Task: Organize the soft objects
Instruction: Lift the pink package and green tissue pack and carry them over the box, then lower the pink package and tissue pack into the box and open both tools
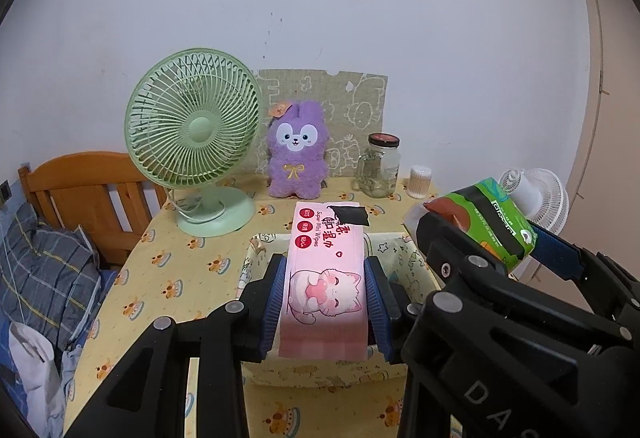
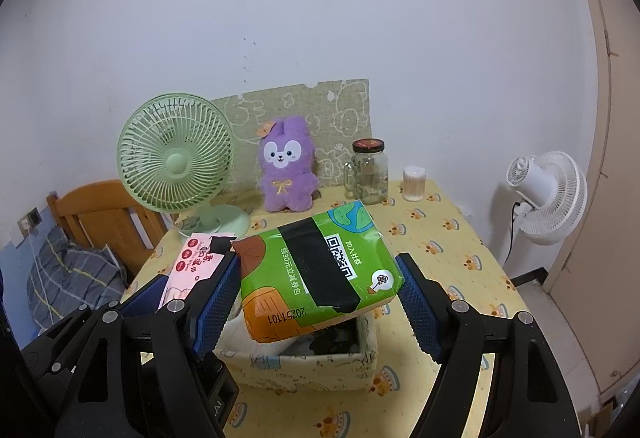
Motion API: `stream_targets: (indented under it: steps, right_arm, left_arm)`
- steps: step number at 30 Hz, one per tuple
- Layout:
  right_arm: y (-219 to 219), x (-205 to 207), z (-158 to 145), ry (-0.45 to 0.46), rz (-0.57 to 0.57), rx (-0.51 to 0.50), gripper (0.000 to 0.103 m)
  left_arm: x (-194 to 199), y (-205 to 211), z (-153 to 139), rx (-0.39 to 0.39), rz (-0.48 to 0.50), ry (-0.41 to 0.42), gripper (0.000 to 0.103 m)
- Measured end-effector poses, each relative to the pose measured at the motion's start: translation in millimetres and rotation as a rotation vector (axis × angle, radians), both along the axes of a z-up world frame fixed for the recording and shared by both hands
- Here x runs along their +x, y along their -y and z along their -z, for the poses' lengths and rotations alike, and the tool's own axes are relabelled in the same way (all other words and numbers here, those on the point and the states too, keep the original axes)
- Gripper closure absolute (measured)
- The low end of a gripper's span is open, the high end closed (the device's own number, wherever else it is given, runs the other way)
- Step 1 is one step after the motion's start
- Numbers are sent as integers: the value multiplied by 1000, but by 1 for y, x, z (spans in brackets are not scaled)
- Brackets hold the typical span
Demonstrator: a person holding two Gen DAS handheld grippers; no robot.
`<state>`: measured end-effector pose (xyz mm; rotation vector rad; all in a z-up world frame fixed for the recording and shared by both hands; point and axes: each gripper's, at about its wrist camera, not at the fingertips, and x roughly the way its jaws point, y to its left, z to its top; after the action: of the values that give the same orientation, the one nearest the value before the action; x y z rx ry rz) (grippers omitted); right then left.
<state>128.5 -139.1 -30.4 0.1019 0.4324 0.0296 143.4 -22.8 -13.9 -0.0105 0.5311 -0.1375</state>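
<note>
My left gripper (image 1: 325, 298) is shut on a pink wet-wipes pack (image 1: 326, 278) with a cat picture and holds it over the fabric storage box (image 1: 320, 374). My right gripper (image 2: 316, 298) is shut on a green tissue pack (image 2: 316, 274) with a black band, tilted above the same box (image 2: 312, 370). The green pack also shows at the right of the left wrist view (image 1: 492, 222). The pink pack shows at the left of the right wrist view (image 2: 192, 262). A purple plush bunny (image 1: 296, 153) stands at the table's back by the wall.
A green desk fan (image 1: 196, 133) stands back left. A glass jar (image 1: 378, 165) and a cotton-swab tub (image 1: 420, 181) stand back right. A white fan (image 2: 548, 193) is right of the table. A wooden chair (image 1: 92, 193) and bedding (image 1: 44, 270) are left.
</note>
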Motion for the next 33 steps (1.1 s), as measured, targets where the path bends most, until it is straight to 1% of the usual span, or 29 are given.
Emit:
stream_targets:
  steps: [8,18,29,31,33]
  right_arm:
    - [-2,25,9,-20,7,-3,24]
    - [0,58,25,-61,14,-12,24]
    - [0,80,47,-110,5,-19,24]
    - [-1,82,50,-115,2,-26,24]
    - [-3,84,54,-121,-7,-22,24]
  left_arm:
    - [24,-1,10,-11,7,-26,63]
    - [54,-1,30,-22,16,-76,63]
    - [74,-2,52,-18,14,-137,62]
    - [76,-2,55,-3,27,-154,62]
    - [75,-3,57,14,16,-156,61]
